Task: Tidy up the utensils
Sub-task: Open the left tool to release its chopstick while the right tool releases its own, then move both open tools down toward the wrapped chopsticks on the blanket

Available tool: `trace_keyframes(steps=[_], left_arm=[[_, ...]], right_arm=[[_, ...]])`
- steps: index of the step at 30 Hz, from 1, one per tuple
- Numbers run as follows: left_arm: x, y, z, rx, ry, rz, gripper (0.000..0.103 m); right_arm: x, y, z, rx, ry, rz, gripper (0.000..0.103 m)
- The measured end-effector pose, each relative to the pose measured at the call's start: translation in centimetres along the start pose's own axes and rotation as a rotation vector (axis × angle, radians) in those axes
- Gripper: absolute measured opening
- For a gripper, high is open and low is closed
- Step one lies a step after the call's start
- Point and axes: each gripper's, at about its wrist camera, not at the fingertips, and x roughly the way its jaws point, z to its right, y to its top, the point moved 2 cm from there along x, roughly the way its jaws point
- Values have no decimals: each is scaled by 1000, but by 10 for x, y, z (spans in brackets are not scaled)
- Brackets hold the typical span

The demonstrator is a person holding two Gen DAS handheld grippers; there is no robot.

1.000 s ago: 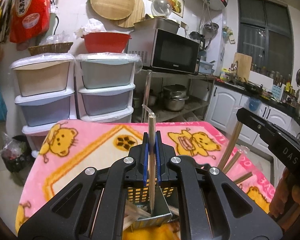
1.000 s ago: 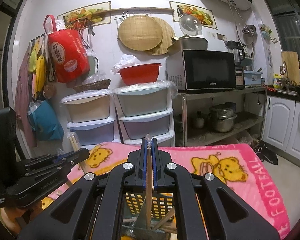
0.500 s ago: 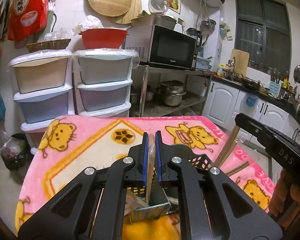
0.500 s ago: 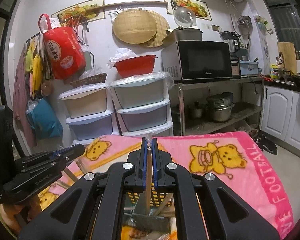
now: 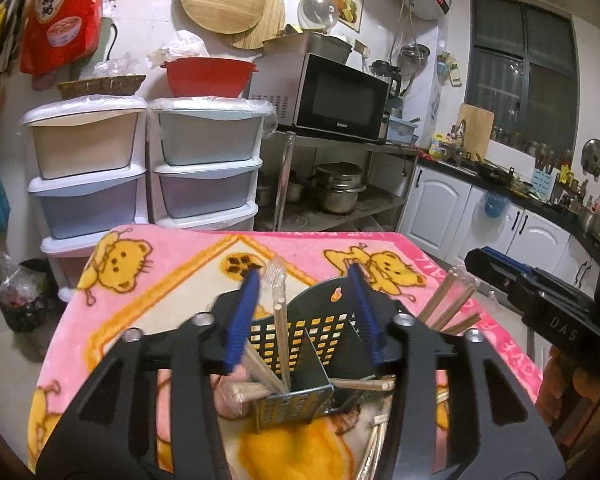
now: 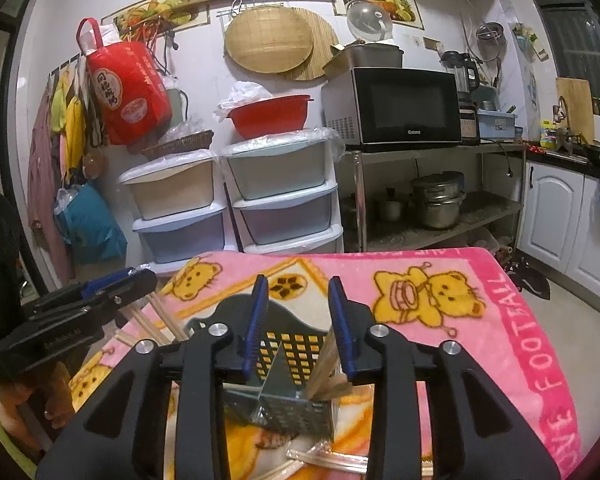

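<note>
A dark perforated utensil holder [image 5: 320,344] with two compartments stands on the pink blanket [image 5: 188,252]. My left gripper [image 5: 304,312] is open above it; a wrapped pair of chopsticks [image 5: 279,320] stands free in the holder's left compartment. My right gripper [image 6: 298,320] is open above the same holder [image 6: 288,376]; wooden chopsticks [image 6: 324,364] lean in its right compartment beside the right finger. Several chopsticks [image 5: 448,304] stick up at the holder's right side. Each gripper shows at the edge of the other's view.
Wrapped chopsticks [image 6: 332,458] lie on the blanket in front of the holder. Behind the table stand plastic drawer units [image 5: 148,168], a metal rack with a microwave [image 5: 324,96] and pots, and white kitchen cabinets [image 5: 460,212] to the right.
Both grippers have opened and let go of their chopsticks, which now stand in the holder. Both have dropped lower over the holder.
</note>
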Motion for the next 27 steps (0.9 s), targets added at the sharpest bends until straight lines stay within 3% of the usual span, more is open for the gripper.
trace_keyframes(steps=[5,14,17,27], left_arm=[[-12,-2,1,0,-10,5,65],[-25,-6,3,7,-17,4,88],[-31,-9,2,3,-18,2,92],[-40,-13,-1,2,-13,0,92]], right_arm=[[-9,-5,1,-1,-5,-14,39],[-28,-12,1,-9,-15,-18,51],[-33,-15,0,-10,-17,-19,53],[-47,-23,-2,-18,-21,-19,60]])
